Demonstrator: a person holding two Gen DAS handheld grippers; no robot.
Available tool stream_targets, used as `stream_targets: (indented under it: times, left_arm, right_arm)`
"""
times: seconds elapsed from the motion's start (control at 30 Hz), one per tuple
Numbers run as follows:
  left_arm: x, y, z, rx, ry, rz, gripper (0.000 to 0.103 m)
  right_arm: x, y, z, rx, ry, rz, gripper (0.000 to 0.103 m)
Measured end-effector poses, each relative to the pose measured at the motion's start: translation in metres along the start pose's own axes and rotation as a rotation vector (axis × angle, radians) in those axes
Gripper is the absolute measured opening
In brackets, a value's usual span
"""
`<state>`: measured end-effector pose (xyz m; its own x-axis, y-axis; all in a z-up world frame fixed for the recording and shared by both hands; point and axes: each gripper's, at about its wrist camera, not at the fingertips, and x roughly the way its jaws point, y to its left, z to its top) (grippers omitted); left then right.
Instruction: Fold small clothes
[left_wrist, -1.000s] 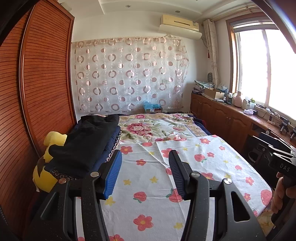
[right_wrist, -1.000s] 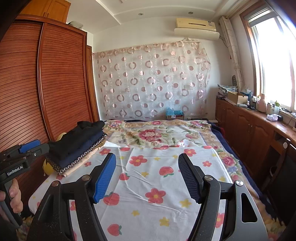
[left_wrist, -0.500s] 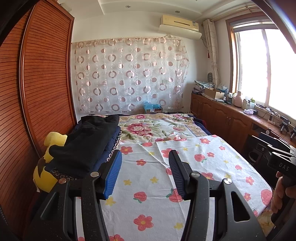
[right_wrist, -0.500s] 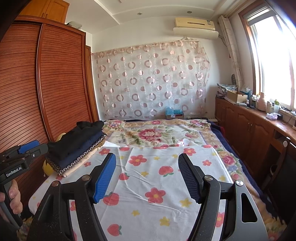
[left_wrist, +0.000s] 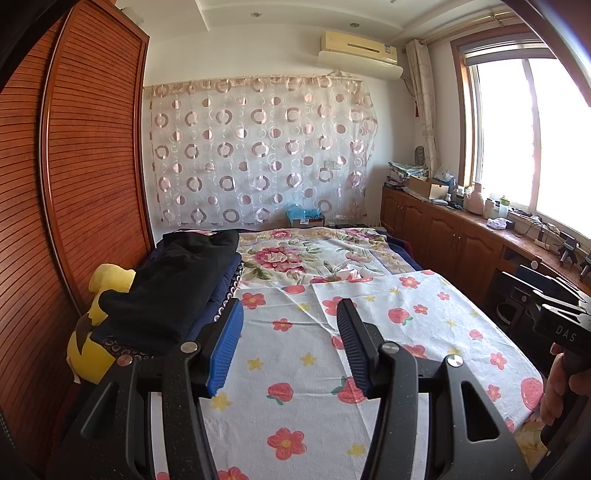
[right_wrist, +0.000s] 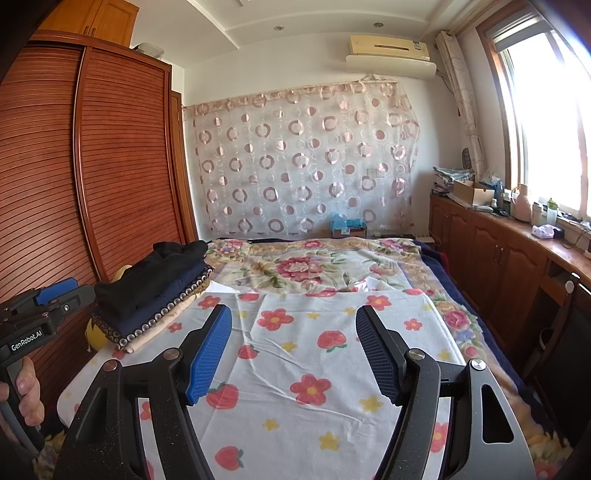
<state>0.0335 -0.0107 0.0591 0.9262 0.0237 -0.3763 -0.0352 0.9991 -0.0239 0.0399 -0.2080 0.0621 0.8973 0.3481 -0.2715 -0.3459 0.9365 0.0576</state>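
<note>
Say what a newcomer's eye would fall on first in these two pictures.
The white flowered sheet spread over the bed fills the middle, under both open, empty tongs. A stack of dark clothes sits at the bed's left edge by the wardrobe, with a yellow toy beside it.

We are seeing only part of the yellow toy; the pile of folded clothes is covering the rest. The picture's edge is cutting off the hand on the other gripper. The little things on the desk by the window are looking too small to tell.
</note>
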Motion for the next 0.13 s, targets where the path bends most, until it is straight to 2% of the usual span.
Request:
stream_targets:
  times: [0.13]
  left_arm:
    - [0.0000,-0.0003,-0.0003,-0.001,-0.001,0.000,0.054]
  right_arm:
    - [0.0008,-0.0023,0.0004,0.000,0.002,0.002,0.072]
